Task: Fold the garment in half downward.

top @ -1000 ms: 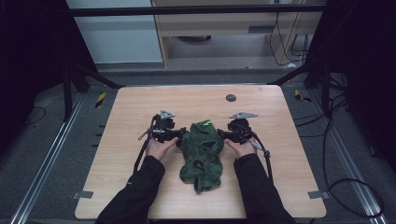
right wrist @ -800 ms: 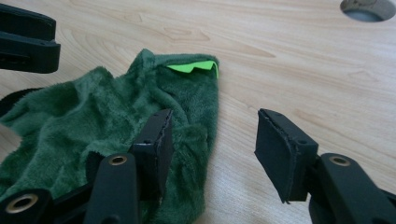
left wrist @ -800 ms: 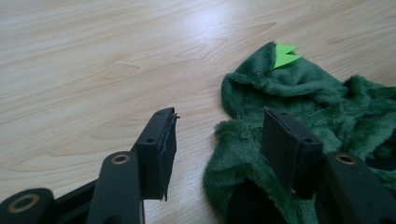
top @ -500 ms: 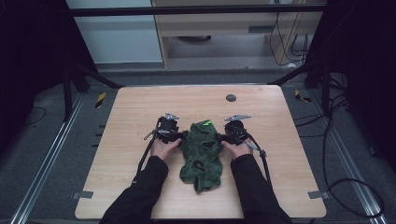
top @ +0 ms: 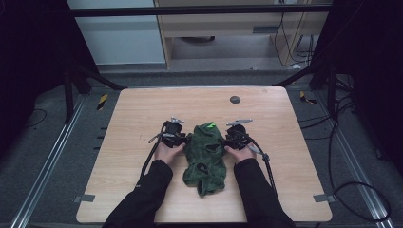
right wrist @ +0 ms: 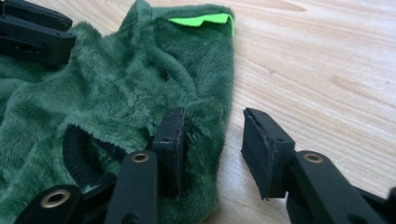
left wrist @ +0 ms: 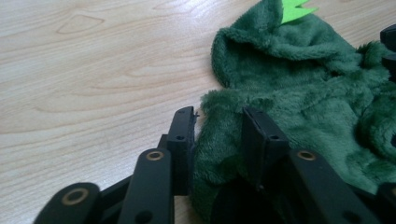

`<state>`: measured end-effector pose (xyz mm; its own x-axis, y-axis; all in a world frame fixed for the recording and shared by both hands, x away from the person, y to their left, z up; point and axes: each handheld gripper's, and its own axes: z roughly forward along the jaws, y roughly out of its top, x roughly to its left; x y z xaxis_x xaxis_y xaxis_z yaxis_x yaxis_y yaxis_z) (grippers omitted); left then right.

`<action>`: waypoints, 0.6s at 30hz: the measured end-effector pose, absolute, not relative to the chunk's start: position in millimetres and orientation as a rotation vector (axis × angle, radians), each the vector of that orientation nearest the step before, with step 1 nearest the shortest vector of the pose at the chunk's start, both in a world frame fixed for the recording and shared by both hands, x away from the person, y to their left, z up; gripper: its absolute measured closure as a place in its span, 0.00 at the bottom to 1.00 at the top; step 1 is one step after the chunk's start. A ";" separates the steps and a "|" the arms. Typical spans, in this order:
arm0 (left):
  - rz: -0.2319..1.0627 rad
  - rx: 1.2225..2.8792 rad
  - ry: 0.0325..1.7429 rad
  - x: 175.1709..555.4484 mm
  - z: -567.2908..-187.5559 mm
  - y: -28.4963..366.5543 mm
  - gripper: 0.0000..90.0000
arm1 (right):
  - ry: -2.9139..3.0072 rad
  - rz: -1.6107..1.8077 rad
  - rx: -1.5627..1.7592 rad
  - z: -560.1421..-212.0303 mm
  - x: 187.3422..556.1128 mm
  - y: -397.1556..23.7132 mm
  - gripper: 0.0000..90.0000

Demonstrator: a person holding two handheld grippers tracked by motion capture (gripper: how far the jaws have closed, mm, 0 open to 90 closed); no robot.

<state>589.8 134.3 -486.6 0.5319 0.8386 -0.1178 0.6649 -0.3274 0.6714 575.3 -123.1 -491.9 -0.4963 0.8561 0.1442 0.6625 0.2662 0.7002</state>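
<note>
On the tabletop [top: 142, 118] lies one green plush garment [top: 205, 156] between two grippers: left gripper [left wrist: 218, 135] and right gripper [right wrist: 210, 144], jaws parted astride its edges.

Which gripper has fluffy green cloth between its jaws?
The left gripper: green fleece fills the gap between its open jaws. The right gripper is open too, but its gap shows mostly bare table, cloth only at one jaw.

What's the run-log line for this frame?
left gripper: open, straddling garment edge | right gripper: open, at opposite edge | green fleece garment: crumpled, flat on table
</note>
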 end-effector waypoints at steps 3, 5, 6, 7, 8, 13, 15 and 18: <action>0.327 2.096 1.214 589.4 -489.2 133.3 0.77 | 2.288 1.049 1.408 -492.5 575.1 -122.1 0.71; 0.321 2.096 1.214 589.3 -490.4 133.4 0.79 | 2.296 1.042 1.408 -493.3 575.2 -121.6 0.74; 0.321 2.096 1.214 589.3 -490.4 133.4 0.80 | 2.301 1.038 1.414 -493.9 575.2 -121.0 0.75; 0.325 2.097 1.214 589.1 -490.5 133.4 0.81 | 2.306 1.037 1.414 -494.7 575.2 -120.7 0.77; 0.323 2.098 1.215 588.9 -490.5 133.2 0.82 | 2.307 1.041 1.415 -494.8 575.0 -120.3 0.79; 0.326 2.097 1.218 588.4 -491.0 132.3 0.90 | 2.319 1.039 1.412 -494.3 575.1 -118.2 0.87; 0.329 2.094 1.225 588.1 -491.2 132.2 0.93 | 2.321 1.033 1.405 -493.4 575.2 -117.4 0.89; 0.340 2.079 1.241 586.4 -491.7 131.3 0.96 | 2.319 1.026 1.400 -491.7 574.5 -115.9 0.92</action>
<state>586.4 131.3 -491.7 0.5107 0.8519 -0.1162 0.6733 -0.3122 0.6702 574.5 -115.9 -491.7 -0.5097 0.8484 0.1431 0.6765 0.2924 0.6759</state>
